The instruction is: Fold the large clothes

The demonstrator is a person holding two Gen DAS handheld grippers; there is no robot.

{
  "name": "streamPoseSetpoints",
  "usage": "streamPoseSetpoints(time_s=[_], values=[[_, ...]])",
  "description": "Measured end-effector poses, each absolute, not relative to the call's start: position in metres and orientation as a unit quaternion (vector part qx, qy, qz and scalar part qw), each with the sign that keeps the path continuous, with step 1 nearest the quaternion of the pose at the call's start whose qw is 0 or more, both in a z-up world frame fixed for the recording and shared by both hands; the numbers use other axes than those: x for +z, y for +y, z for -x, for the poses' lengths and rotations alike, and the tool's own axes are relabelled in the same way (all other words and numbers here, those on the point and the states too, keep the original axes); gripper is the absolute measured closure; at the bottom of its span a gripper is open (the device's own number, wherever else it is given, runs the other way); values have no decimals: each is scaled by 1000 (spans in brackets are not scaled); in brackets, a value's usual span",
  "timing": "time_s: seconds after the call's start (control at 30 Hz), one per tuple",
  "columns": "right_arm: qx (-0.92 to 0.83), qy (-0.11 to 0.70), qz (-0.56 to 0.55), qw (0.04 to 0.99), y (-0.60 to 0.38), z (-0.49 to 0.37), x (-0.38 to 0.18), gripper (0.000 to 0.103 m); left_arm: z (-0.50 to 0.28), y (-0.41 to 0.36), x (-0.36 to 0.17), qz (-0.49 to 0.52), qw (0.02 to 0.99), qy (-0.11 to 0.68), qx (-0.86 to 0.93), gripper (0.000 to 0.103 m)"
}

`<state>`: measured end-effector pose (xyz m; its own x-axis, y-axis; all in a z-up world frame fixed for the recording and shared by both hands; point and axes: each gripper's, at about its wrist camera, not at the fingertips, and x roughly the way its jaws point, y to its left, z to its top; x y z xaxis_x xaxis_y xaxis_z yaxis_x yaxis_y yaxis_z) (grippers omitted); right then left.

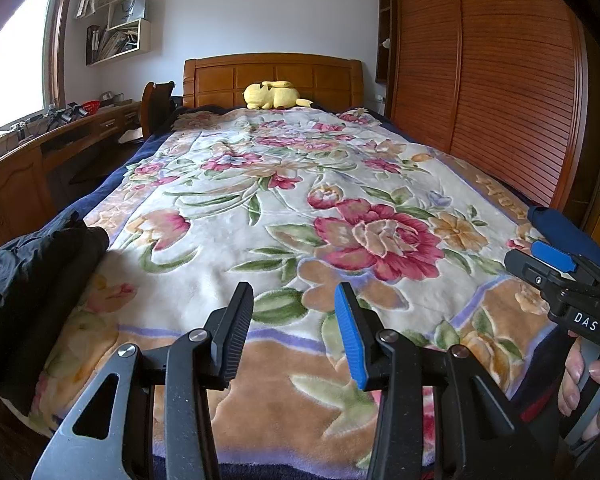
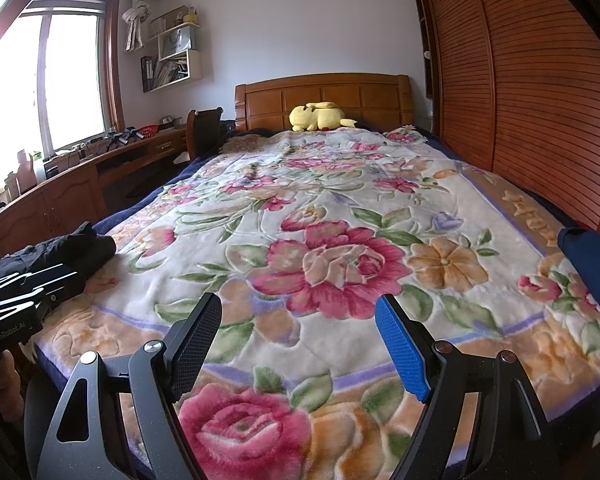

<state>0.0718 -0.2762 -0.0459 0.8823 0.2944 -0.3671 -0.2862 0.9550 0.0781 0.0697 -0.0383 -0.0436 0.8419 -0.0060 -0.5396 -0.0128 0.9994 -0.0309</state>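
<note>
A bed point(image 2: 512, 216) covered by a floral blanket point(image 1: 300, 208) is seen from its foot end in both wrist views. The left tongs point(image 1: 294, 304) are held above the blanket's near edge, their jaws partly apart with nothing between them. The right tongs point(image 2: 298, 312) are held just beside them, to the right, with jaws spread wide and likewise empty; the hand point(image 1: 588, 392) gripping their handle is seen at the right edge of the left wrist view. A dark garment point(image 1: 36, 264), bunched and crumpled, is found at the near left corner of the bed, apart from both tongs. A blue cloth item point(image 2: 592, 256) is seen at the bed's right edge. A yellow plush toy point(image 1: 274, 95) is laid against the wooden headboard point(image 1: 220, 76). A louvred wardrobe point(image 1: 480, 80) is seen on the right, and a desk point(image 2: 80, 176) under a window point(image 2: 40, 80) on the left.
</note>
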Motion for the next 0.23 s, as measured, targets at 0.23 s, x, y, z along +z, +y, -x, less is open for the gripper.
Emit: streamPoseSetpoints(time_s=[0.23], values=[[150,192,-12,970,-275,-71,-46,22,-69,-38,-43,17,960,281,1,60]])
